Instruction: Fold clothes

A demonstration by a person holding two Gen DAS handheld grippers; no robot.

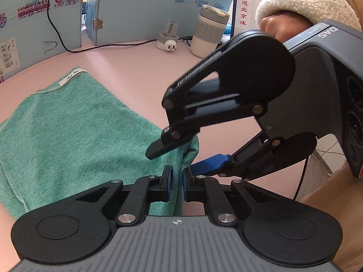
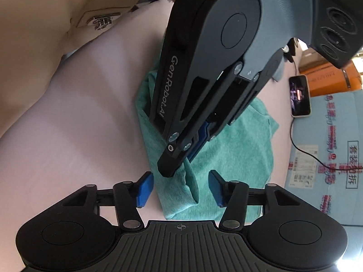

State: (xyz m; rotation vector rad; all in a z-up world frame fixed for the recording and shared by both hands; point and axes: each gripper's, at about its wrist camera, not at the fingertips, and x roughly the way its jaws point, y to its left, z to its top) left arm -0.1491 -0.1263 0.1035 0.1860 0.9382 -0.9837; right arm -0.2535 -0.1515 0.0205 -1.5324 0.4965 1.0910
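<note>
A green knit garment (image 1: 68, 127) with a white neck label lies on the pink table (image 1: 136, 68). My left gripper (image 1: 177, 179) is shut on a raised fold of the garment's right edge. My right gripper (image 1: 179, 156) comes in from the right, its fingers spread on either side of the same fold. In the right wrist view the right gripper (image 2: 180, 188) is open, with the green garment (image 2: 238, 154) between its blue pads (image 2: 145, 188). The left gripper (image 2: 179, 158) pinches the fold just ahead of it.
A white and grey cup (image 1: 208, 31) and a white plug adapter (image 1: 168, 38) with a black cable stand at the table's back. Blue cardboard boxes (image 1: 147, 9) line the far edge. A phone (image 2: 299, 95) lies by a printed box (image 2: 329, 154).
</note>
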